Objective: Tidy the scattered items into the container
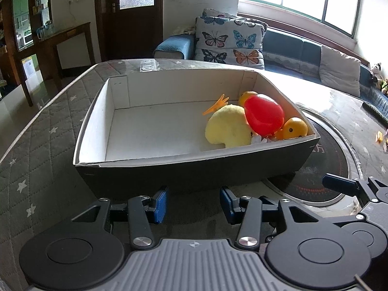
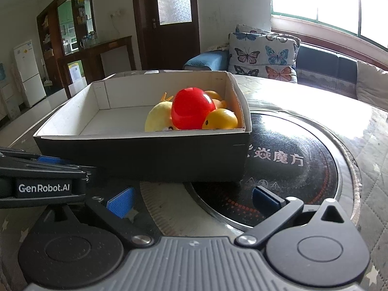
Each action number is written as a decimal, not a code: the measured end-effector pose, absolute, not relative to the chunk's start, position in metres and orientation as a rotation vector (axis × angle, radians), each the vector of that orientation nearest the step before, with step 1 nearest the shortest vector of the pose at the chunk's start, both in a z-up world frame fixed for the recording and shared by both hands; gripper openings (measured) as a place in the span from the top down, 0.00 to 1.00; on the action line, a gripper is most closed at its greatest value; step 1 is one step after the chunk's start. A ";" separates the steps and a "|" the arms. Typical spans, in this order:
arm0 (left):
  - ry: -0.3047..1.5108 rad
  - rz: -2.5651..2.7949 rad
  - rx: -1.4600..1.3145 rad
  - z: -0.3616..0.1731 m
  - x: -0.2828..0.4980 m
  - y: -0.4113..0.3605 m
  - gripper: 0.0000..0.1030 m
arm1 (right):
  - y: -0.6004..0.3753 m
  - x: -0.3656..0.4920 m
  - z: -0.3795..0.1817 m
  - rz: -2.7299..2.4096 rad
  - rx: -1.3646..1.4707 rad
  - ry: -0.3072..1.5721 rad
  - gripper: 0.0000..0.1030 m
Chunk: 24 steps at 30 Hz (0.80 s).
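Note:
A dark cardboard box (image 1: 169,174) with a white inside stands on the quilted table; it also shows in the right wrist view (image 2: 145,155). In its right part lie a red plastic toy (image 1: 264,116) (image 2: 191,111), a yellow plush (image 1: 228,128) (image 2: 157,118), orange-yellow rubber ducks (image 1: 294,128) (image 2: 220,120) and an orange clip (image 1: 215,105). My left gripper (image 1: 194,205) is open and empty just in front of the box's near wall. My right gripper (image 2: 194,201) is open and empty in front of the box's near right corner, over the cooktop.
A round black induction cooktop (image 2: 291,169) is set in the table, right of the box and partly under it. The left gripper's body (image 2: 41,181) sits at the left of the right wrist view. A sofa with butterfly cushions (image 1: 230,41) stands behind the table.

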State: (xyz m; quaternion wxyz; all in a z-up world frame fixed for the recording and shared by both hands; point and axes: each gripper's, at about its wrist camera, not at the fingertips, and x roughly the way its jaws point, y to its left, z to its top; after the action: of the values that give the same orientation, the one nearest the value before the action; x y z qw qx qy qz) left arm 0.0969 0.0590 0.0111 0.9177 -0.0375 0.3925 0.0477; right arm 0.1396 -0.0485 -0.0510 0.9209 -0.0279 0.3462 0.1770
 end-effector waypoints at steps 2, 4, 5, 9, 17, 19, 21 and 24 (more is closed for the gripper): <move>0.809 0.100 -0.076 0.011 0.098 0.058 0.53 | -0.049 0.141 -0.051 0.361 -0.057 0.712 0.00; 0.812 0.103 -0.075 0.012 0.100 0.057 0.53 | -0.049 0.142 -0.052 0.360 -0.057 0.713 0.00; 0.813 0.106 -0.075 0.012 0.100 0.056 0.53 | -0.050 0.143 -0.052 0.359 -0.057 0.714 0.00; 0.817 0.110 -0.075 0.011 0.103 0.055 0.53 | -0.050 0.145 -0.053 0.356 -0.059 0.715 0.00; 0.826 0.116 -0.074 0.010 0.109 0.052 0.54 | -0.052 0.150 -0.055 0.351 -0.064 0.718 0.00; 0.828 0.117 -0.074 0.009 0.109 0.052 0.54 | -0.052 0.151 -0.055 0.351 -0.062 0.722 0.00; 0.829 0.118 -0.074 0.009 0.109 0.051 0.54 | -0.052 0.152 -0.056 0.350 -0.062 0.724 0.00; 0.831 0.120 -0.074 0.008 0.110 0.051 0.54 | -0.053 0.152 -0.057 0.351 -0.060 0.726 0.00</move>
State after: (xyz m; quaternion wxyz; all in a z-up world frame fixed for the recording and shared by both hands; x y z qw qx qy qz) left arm 0.1096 0.0510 0.0081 0.9125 -0.0361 0.4032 0.0585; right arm 0.1523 -0.0527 -0.0566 0.9193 -0.0294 0.3533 0.1707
